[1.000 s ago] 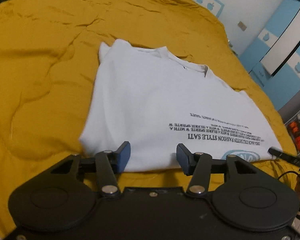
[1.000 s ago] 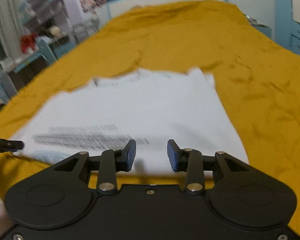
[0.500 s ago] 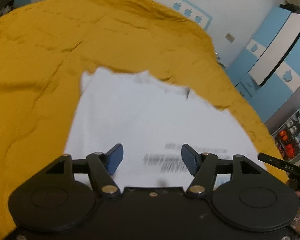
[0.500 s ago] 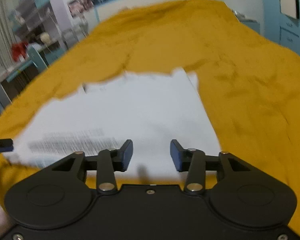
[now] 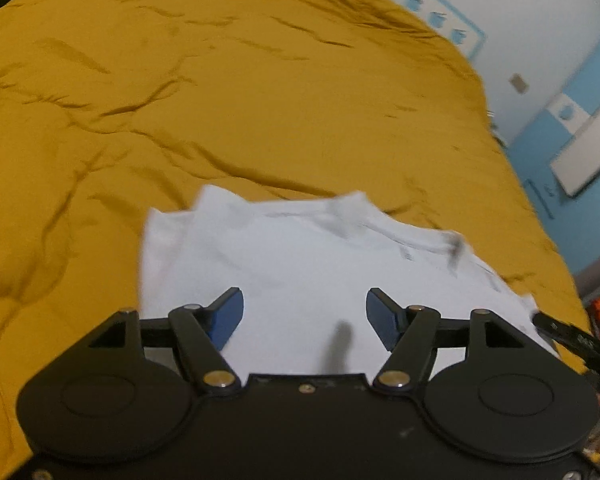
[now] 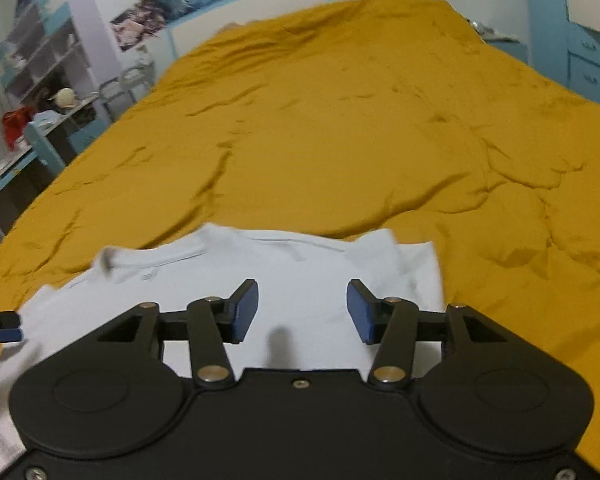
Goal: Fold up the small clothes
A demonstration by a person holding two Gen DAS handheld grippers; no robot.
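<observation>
Now we hover both tools over the white shirt [image 5: 308, 264] lying on the yellow bedspread [image 5: 220, 92], left gripper [image 5: 304, 314] and right gripper [image 6: 302, 310] spread and empty, probably needing next to pinch the collar edge at twelve o'clock.

The T-shirt [image 5: 308, 264] lies on the bedspread [image 5: 228, 92], collar on the far side.

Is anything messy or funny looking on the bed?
Nothing much. The white T-shirt lies fairly flat on the yellow blanket, which is wrinkled. One sleeve is tucked over at the shirt's corner. Both the left gripper and right gripper hang open over it.
</observation>
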